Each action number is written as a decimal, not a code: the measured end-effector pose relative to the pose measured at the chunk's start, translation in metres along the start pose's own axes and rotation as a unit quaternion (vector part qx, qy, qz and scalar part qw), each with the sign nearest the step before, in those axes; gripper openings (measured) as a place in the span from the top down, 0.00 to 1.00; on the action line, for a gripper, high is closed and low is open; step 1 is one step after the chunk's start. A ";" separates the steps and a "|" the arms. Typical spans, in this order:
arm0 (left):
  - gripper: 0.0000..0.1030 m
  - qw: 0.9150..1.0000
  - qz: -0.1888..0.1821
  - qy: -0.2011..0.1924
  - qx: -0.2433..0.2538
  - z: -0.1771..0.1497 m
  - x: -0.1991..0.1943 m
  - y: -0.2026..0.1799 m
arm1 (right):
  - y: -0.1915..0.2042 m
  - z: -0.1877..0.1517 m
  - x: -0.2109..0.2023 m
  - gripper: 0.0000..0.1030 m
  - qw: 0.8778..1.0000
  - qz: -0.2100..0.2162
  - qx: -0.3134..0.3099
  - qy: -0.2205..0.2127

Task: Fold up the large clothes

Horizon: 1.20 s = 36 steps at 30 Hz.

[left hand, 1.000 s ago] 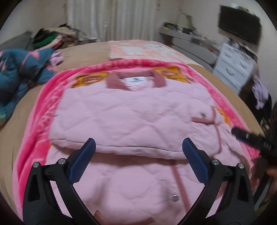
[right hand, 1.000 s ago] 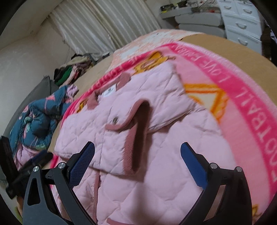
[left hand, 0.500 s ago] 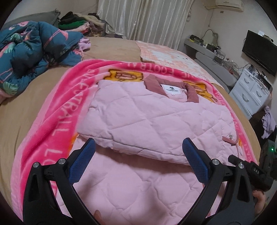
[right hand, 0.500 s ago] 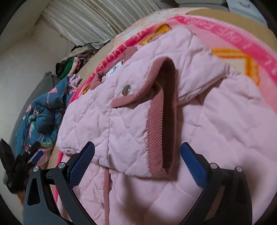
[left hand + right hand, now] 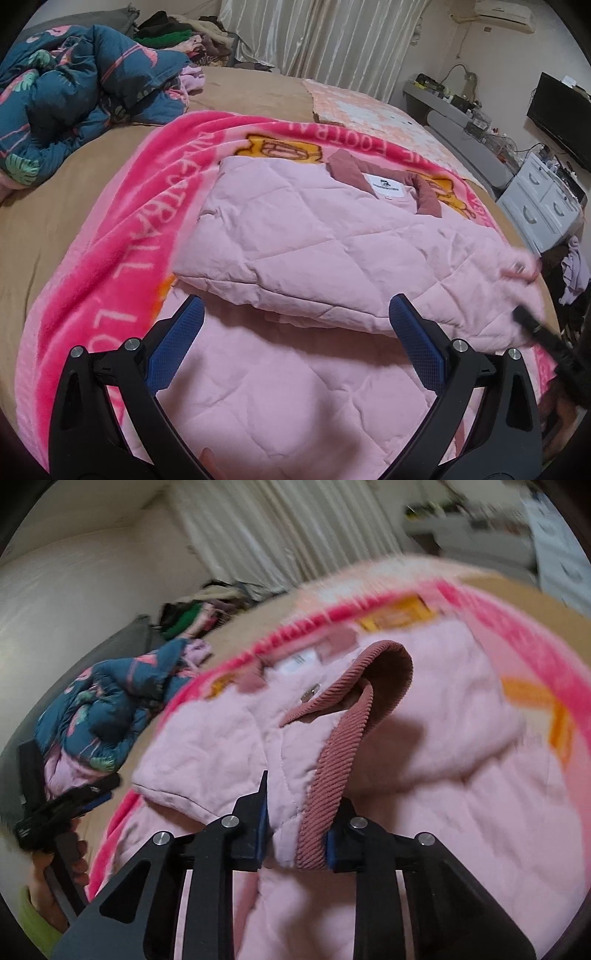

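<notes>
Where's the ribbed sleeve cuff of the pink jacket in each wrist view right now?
Left wrist: cuff at the far right edge, blurred.
Right wrist: cuff centre frame, running down between the closing right gripper pads.
Shared landmark: the white collar label.

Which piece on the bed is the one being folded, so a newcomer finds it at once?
On the tan bed, find the hot-pink fleece blanket with white lettering. Lying on it is the pale pink quilted jacket, one sleeve already folded across its body. Unlike the crumpled teal flamingo-print quilt beside it, it has a dusty-rose ribbed collar and a white neck label.
</notes>
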<state>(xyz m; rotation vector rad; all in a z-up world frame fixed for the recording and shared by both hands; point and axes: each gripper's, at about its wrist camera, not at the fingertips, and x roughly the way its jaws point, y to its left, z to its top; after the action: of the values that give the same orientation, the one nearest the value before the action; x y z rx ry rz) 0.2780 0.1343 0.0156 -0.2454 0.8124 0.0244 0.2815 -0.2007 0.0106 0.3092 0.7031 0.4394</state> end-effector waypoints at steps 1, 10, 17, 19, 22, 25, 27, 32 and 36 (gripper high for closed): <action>0.09 1.000 0.002 -0.001 0.000 0.002 0.000 0.001 | 0.006 0.010 -0.004 0.81 1.000 0.000 -0.022 -0.010; 0.09 1.000 0.006 -0.008 -0.004 0.023 0.003 -0.002 | 0.018 0.084 -0.021 0.82 0.983 -0.047 -0.161 -0.078; 0.09 1.000 0.005 0.003 0.010 0.030 0.017 -0.016 | -0.020 0.073 -0.006 0.82 0.988 -0.064 -0.132 -0.058; 0.09 1.000 0.005 0.008 0.017 0.032 0.025 -0.021 | -0.028 0.067 0.001 0.82 0.990 -0.068 -0.117 -0.049; 0.09 1.000 0.003 0.015 0.025 0.034 0.033 -0.028 | -0.043 0.059 0.009 0.82 0.992 -0.075 -0.097 -0.036; 0.09 0.999 0.001 0.020 0.033 0.036 0.041 -0.034 | -0.052 0.052 0.016 0.82 0.993 -0.081 -0.081 -0.024; 0.09 0.999 0.001 0.024 0.040 0.037 0.048 -0.039 | -0.055 0.049 0.020 0.82 0.994 -0.084 -0.074 -0.017; 0.23 0.998 0.006 0.043 0.055 0.037 0.066 -0.049 | -0.061 0.042 0.027 0.78 0.994 -0.096 -0.060 0.000; 0.24 0.996 0.011 0.064 0.063 0.032 0.082 -0.054 | -0.065 0.041 0.029 0.68 0.992 -0.119 -0.046 0.011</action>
<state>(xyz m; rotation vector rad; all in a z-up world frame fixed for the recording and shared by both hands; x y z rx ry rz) 0.3640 0.0830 -0.0113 -0.1185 0.9408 -0.0220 0.3477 -0.2479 -0.0029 0.1310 0.7291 0.2480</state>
